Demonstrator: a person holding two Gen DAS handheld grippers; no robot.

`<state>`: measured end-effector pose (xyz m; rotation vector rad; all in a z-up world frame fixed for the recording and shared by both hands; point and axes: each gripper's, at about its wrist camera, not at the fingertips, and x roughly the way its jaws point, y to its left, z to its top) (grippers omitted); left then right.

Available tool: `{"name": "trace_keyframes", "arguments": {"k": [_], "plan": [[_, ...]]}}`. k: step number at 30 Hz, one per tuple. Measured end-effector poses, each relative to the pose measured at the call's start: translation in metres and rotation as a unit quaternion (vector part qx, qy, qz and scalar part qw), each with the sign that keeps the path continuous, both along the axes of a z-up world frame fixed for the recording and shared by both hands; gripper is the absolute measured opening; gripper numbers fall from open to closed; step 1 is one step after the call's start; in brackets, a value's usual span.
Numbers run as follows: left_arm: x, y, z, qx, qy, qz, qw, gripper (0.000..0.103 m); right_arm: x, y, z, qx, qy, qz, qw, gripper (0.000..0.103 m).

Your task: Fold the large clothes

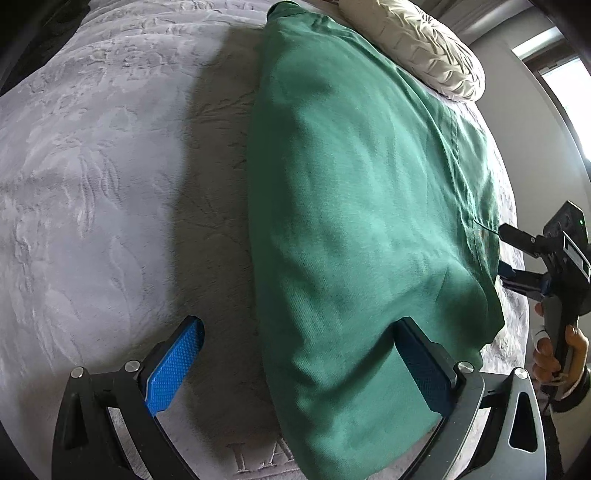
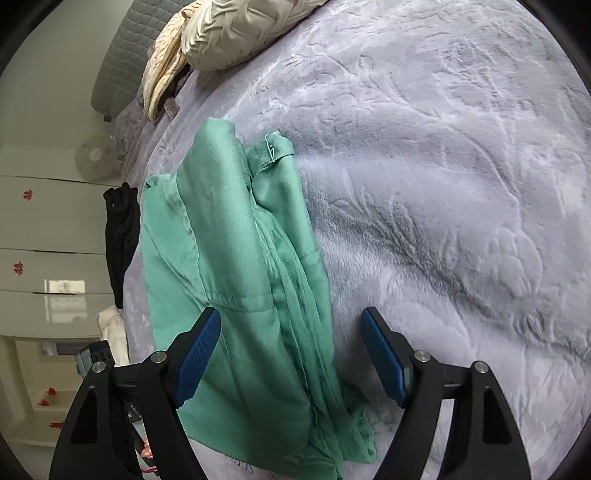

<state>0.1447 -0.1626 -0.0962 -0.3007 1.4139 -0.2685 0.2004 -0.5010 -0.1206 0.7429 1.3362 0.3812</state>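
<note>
A large green garment [image 1: 354, 206] lies folded lengthwise on a grey embossed bedspread [image 1: 92, 177]. My left gripper [image 1: 299, 354] is open; its blue pads straddle the garment's near left edge, holding nothing. In the left wrist view my right gripper [image 1: 504, 254] sits at the garment's right edge, open. In the right wrist view the garment [image 2: 236, 266] shows layered folds and seams, and my right gripper [image 2: 291, 354] is open over its near end, its fingers wide apart on either side of the folds.
A cream pillow [image 1: 417, 40] lies at the bed's head, also in the right wrist view [image 2: 229, 33]. A dark garment [image 2: 120, 236] hangs at the bed's side. White cabinets [image 2: 44, 236] and a fan [image 2: 94, 155] stand beyond. A window [image 1: 569, 96] is at right.
</note>
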Motion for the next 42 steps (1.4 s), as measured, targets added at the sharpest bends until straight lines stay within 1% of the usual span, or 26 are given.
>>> {"name": "trace_keyframes", "arguments": {"k": [4, 9, 14, 19, 20, 22, 25, 26, 27, 28, 29, 30, 31, 32, 33, 35, 39, 42], "plan": [[0.005, -0.004, -0.004, -0.009, 0.004, -0.003, 1.0000, 0.103, 0.009, 0.000, -0.006, 0.016, 0.003, 0.002, 1.000, 0.081], [0.018, -0.016, -0.014, -0.032, 0.015, -0.008, 0.9993, 0.103, 0.024, 0.002, -0.019, 0.050, 0.009, 0.010, 0.999, 0.081], [0.031, -0.028, -0.021, -0.044, 0.017, -0.013, 0.9988, 0.103, 0.042, 0.009, -0.032, 0.085, 0.019, 0.014, 0.996, 0.082], [0.043, -0.045, -0.026, -0.044, 0.017, -0.033, 0.9983, 0.103, 0.062, 0.026, -0.030, 0.122, 0.004, 0.036, 0.992, 0.087], [0.045, -0.047, -0.028, -0.043, 0.018, -0.037, 0.9982, 0.103, 0.065, 0.030, -0.031, 0.128, 0.003, 0.041, 0.991, 0.088], [0.048, -0.052, -0.030, -0.036, 0.021, -0.046, 0.9981, 0.103, 0.072, 0.037, -0.041, 0.130, 0.010, 0.046, 0.990, 0.088], [0.050, -0.059, -0.027, -0.031, 0.018, -0.053, 0.9980, 0.103, 0.076, 0.038, -0.052, 0.136, 0.023, 0.023, 0.990, 0.088], [0.050, -0.061, -0.025, -0.029, 0.014, -0.053, 0.9981, 0.098, 0.076, 0.037, -0.053, 0.141, 0.024, 0.015, 0.990, 0.085], [0.049, -0.064, -0.022, -0.026, 0.008, -0.052, 0.9983, 0.091, 0.076, 0.037, -0.053, 0.139, 0.025, 0.010, 0.990, 0.078], [0.049, -0.065, -0.019, -0.022, 0.003, -0.051, 0.9985, 0.088, 0.075, 0.036, -0.052, 0.133, 0.024, 0.012, 0.991, 0.052], [0.049, -0.065, -0.015, -0.021, -0.004, -0.050, 0.9985, 0.081, 0.074, 0.035, -0.052, 0.135, 0.024, 0.015, 0.990, 0.038], [0.048, -0.064, -0.011, -0.023, -0.010, -0.049, 0.9985, 0.073, 0.072, 0.034, -0.052, 0.142, 0.025, 0.011, 0.990, 0.036], [0.048, -0.061, -0.008, -0.028, -0.014, -0.047, 0.9984, 0.068, 0.069, 0.032, -0.049, 0.154, 0.020, 0.004, 0.988, 0.030], [0.048, -0.058, -0.004, -0.036, -0.017, -0.047, 0.9981, 0.059, 0.067, 0.031, -0.046, 0.161, 0.015, 0.003, 0.987, 0.027], [0.047, -0.053, 0.001, -0.046, -0.022, -0.047, 0.9976, 0.053, 0.064, 0.030, -0.042, 0.175, 0.007, -0.001, 0.985, 0.026], [0.047, -0.047, 0.011, -0.065, -0.029, -0.048, 0.9963, 0.049, 0.058, 0.032, -0.034, 0.207, -0.002, -0.006, 0.978, 0.025], [0.042, -0.034, 0.036, -0.086, -0.043, -0.060, 0.9936, 0.047, 0.049, 0.040, -0.011, 0.241, -0.021, -0.012, 0.970, 0.025], [0.033, -0.015, 0.054, -0.093, -0.048, -0.068, 0.9922, 0.047, 0.040, 0.051, 0.007, 0.250, -0.029, -0.014, 0.968, 0.025]]}}
